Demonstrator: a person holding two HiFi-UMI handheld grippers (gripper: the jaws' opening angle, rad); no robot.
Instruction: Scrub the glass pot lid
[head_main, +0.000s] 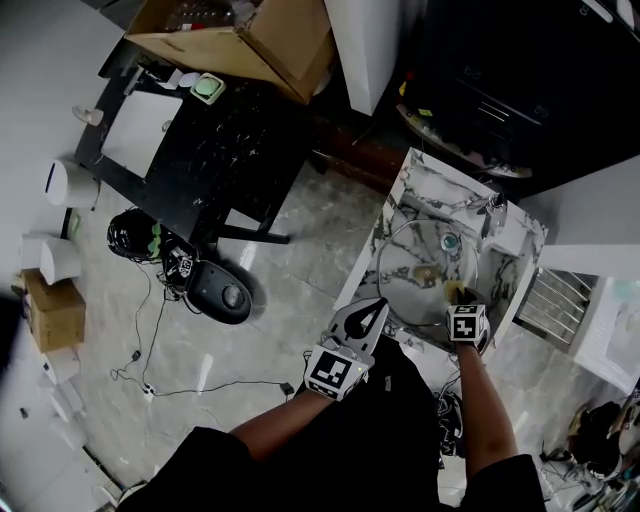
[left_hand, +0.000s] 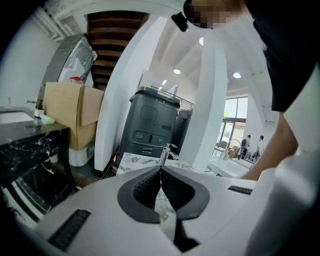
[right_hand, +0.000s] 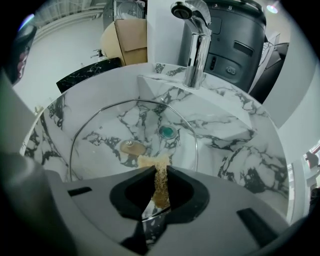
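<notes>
Sponge (right_hand: 159, 181) is sitting clamped between the jaws of the right gripper (right_hand: 159, 170), its far end reaching over the glass pot lid (right_hand: 107, 132), which is lying in the marble sink (right_hand: 240, 135) below the faucet (right_hand: 196, 47). Left gripper (left_hand: 161, 170) is hovering at the lid's near left edge, its jaws pressed together on nothing.

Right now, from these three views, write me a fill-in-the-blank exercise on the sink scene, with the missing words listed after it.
1. The right gripper is ____ on the tan sponge.
2. The glass pot lid lies ____ the marble sink.
3. The left gripper has its jaws together and holds ____.

Missing words: shut; inside; nothing.
</notes>
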